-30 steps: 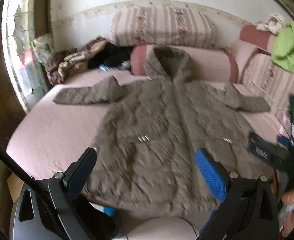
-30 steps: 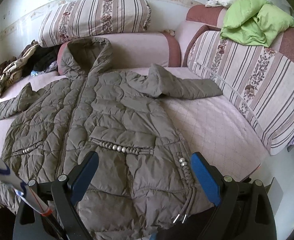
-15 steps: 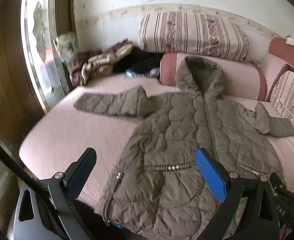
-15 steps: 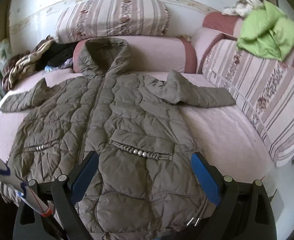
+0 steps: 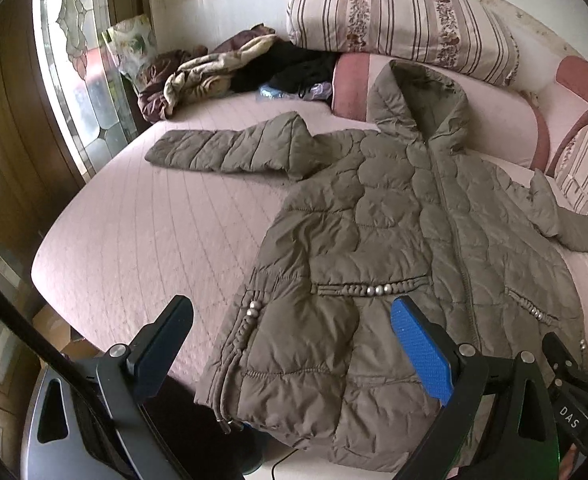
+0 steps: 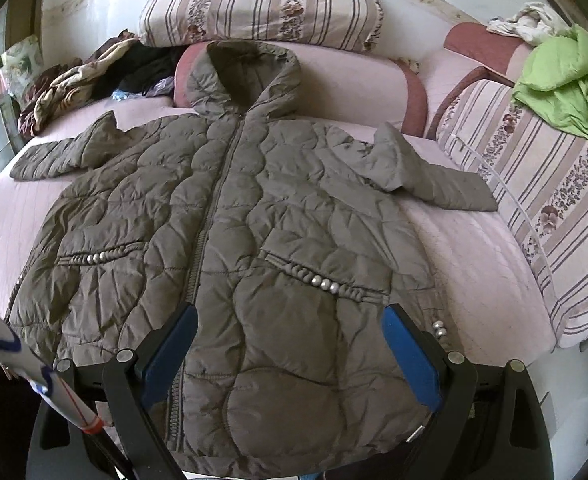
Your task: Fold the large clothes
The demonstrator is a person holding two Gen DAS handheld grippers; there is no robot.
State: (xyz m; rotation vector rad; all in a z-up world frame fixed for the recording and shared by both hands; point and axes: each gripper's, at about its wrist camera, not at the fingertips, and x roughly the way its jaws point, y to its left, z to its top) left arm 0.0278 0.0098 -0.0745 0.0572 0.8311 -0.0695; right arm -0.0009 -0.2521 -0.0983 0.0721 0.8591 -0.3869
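An olive quilted hooded coat [image 5: 394, 240] lies spread flat, front up and zipped, on the pink bed; it also shows in the right wrist view [image 6: 233, 232]. Both sleeves stretch sideways and the hood rests against a pink bolster. My left gripper [image 5: 289, 344] is open and empty above the coat's lower left hem corner. My right gripper [image 6: 289, 344] is open and empty above the lower right front of the coat. The right gripper's body shows at the right edge of the left wrist view [image 5: 574, 380].
A pile of dark and tan clothes [image 5: 221, 72] lies at the bed's back left. Striped cushions [image 6: 261, 4] line the back and right side, with a green garment [image 6: 566, 84] on top. A glass door [image 5: 81, 72] stands left. The bed edge [image 5: 105, 336] is near.
The left gripper has swung left, so the coat's left sleeve and hem corner now fill its view. The right gripper has shifted left, toward the coat's middle. Both stay open.
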